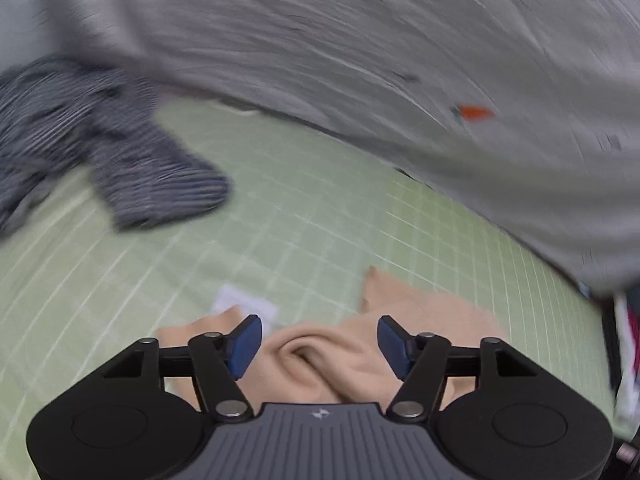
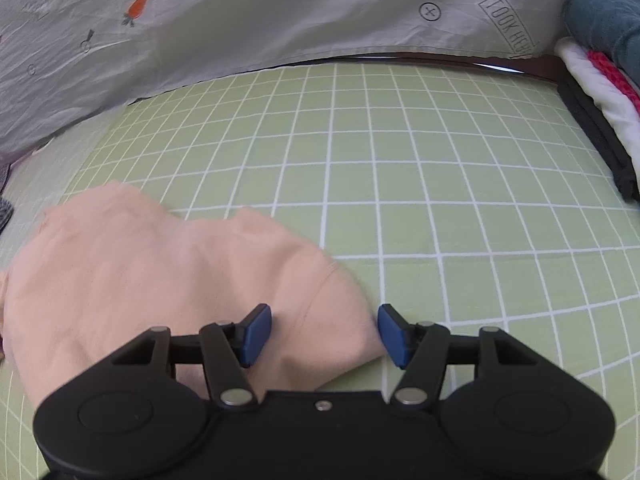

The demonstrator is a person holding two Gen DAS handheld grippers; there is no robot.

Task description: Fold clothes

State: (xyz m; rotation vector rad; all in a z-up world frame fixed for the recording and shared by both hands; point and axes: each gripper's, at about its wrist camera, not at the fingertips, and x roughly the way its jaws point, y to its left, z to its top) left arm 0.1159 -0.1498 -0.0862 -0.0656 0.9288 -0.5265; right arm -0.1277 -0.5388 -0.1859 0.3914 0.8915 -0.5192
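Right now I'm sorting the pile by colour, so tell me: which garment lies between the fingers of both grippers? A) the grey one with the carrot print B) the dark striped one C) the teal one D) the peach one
D: the peach garment lies bunched between the open fingers in both wrist views.

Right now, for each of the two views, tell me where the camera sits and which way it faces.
Left wrist: sits on the left gripper, faces forward and down at the crumpled peach cotton garment on the green grid-lined mat; open blue-padded jaws show.
Right wrist: sits on the right gripper, faces forward and down over the garment's right edge and the mat; open jaws show.
Shared: garment, mat, grey carrot-print sheet beyond.
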